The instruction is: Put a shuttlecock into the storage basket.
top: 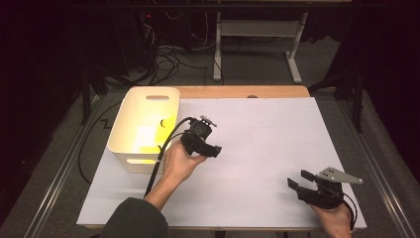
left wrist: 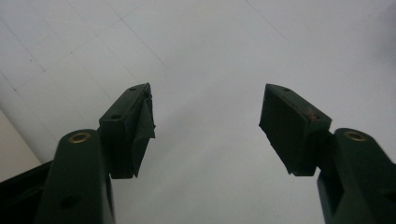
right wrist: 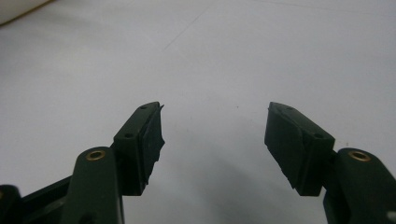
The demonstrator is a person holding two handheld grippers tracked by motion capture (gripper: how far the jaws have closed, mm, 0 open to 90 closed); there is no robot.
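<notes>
In the high view I have the left gripper (top: 210, 148) just left of the frame's centre, held in the person's left hand (top: 181, 161), right beside the near right corner of the white bin (top: 130, 159) but not touching it. Its jaws point toward the right of the frame. In the left gripper view the left gripper (left wrist: 205, 123) stands spread wide — nothing but bare white tabletop (left wrist: 219, 51) shows between its black pads (left wrist: 142, 133).

The bin sits in the left-centre of the high view, on the left edge of the white tabletop (top: 267, 144). Its inside glows yellow, and a small dark curved thing (top: 162, 123) lies in it toward the right wall; I cannot tell what it is.

The right gripper (top: 300, 179) sits in the lower right of the high view, held in the right hand (top: 334, 218), its grey three-cornered plate (top: 339, 175) on top, well apart from the bin. In the right gripper view the right gripper (right wrist: 215, 126) is likewise spread — empty, with plain white surface between the pads (right wrist: 152, 137).
</notes>
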